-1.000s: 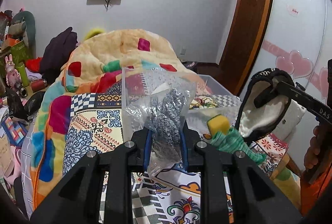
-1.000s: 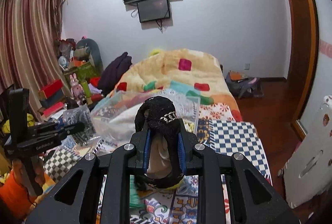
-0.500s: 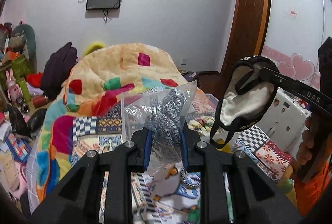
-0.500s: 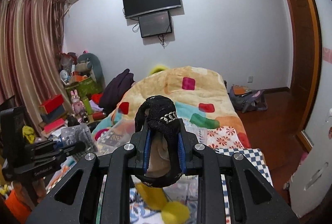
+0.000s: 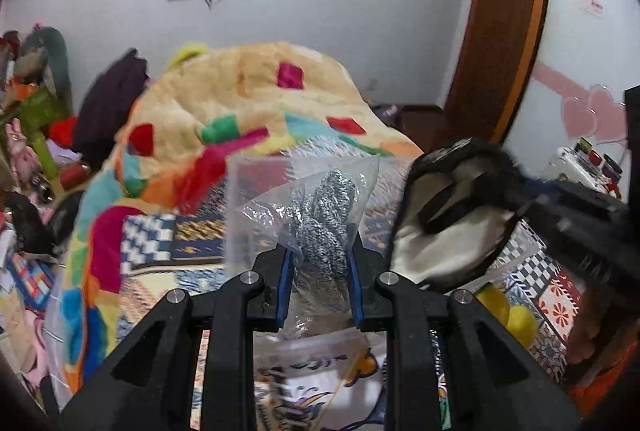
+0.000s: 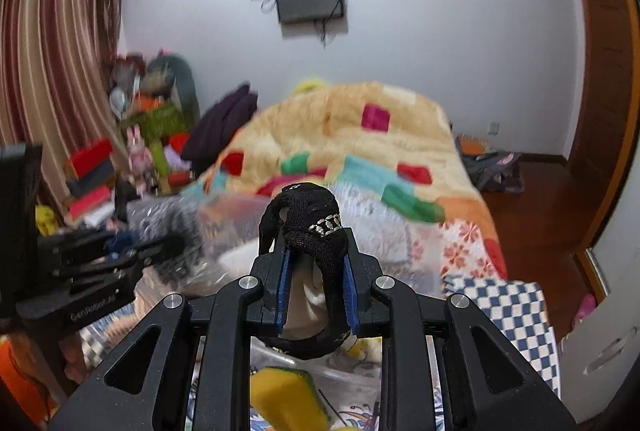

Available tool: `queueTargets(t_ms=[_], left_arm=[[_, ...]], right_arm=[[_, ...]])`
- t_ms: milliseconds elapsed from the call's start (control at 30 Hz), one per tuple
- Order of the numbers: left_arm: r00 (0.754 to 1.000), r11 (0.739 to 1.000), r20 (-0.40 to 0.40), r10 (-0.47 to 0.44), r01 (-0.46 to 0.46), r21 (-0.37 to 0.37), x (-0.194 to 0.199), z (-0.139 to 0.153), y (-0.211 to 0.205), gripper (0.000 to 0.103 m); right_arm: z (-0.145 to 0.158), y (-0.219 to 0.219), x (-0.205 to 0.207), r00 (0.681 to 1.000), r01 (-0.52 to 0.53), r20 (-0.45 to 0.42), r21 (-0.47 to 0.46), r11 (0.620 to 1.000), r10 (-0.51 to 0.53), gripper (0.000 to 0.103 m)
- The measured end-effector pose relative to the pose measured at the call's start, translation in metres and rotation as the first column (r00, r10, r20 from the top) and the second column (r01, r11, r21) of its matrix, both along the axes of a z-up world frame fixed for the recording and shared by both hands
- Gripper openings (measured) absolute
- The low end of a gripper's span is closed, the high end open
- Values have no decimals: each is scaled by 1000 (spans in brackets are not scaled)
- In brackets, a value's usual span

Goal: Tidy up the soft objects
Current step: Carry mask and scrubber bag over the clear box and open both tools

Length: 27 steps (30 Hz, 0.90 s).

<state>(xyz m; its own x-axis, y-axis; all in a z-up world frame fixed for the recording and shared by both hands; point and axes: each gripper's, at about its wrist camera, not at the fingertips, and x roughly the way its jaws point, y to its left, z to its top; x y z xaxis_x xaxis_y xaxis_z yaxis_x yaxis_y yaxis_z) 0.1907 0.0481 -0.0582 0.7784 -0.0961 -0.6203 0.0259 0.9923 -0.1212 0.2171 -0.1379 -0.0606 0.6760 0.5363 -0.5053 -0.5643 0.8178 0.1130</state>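
Note:
My left gripper (image 5: pixel 320 263) is shut on a clear plastic bag (image 5: pixel 308 199) holding a grey speckled knit item, held up over the bed. My right gripper (image 6: pixel 316 271) is shut on a black slipper with cream lining (image 6: pixel 312 227); the slipper also shows in the left wrist view (image 5: pixel 448 239), close to the right of the bag. The left gripper with its bag appears blurred in the right wrist view (image 6: pixel 120 251). A clear plastic box (image 5: pixel 256 175) stands behind the bag. A yellow sponge (image 6: pixel 284 395) lies below the right gripper.
A thick patchwork blanket (image 5: pixel 256 103) is heaped on the bed. A patterned sheet (image 5: pixel 160 235) covers the near part. Clutter of toys and boxes (image 6: pixel 132 135) lines the left wall. A wooden door (image 5: pixel 504 23) and a white cabinet (image 6: pixel 604 335) are on the right.
Both grippers dropped lower and came closer together. The slipper now sits right beside the bag in the left wrist view. The frames are motion-blurred.

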Motion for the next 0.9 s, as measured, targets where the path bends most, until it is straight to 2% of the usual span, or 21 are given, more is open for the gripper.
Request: queueTargets(t_ms=[233,333,367,400,467,533,633,767,900], left_arm=[[998,999,-52,-27,29,44,10,-12,-14,24],[998,998,-60,-20,23,53,10,-11,-13,30],[998,998,-58,-21,24,54,9,-10,-14,32],[998,998,-52,-21,24,57,7,-10,-15,37],[999,997,-29,-20,22,70,0,-6,-16,46],[1000,997,-8,-21,21,77,-7,-1,-17,56],[1000,998,14,-14,13,63,-17,6,-15,62],[999,999,46,-10,8,40,-33,16,-14,74],[999,999,43,-27,26,30,-46,19,-17,90]], right_arm=[[-19,7,11,995,-37,-99,-89,995,29,20],[-22,3,15,993,-19,-121,-119,993,5,23],[-22,4,16,993,-8,-120,-132,991,-8,29],[-22,3,16,993,-2,-119,-139,990,-14,33],[-20,1,15,994,10,-109,-145,989,-26,47],[-16,-3,11,996,26,-84,-146,989,-39,51],[-4,-12,2,997,42,-66,-121,992,-50,54],[13,-21,-12,998,45,-32,-68,997,-47,67],[24,-28,-27,999,35,-2,-46,998,-35,67]])
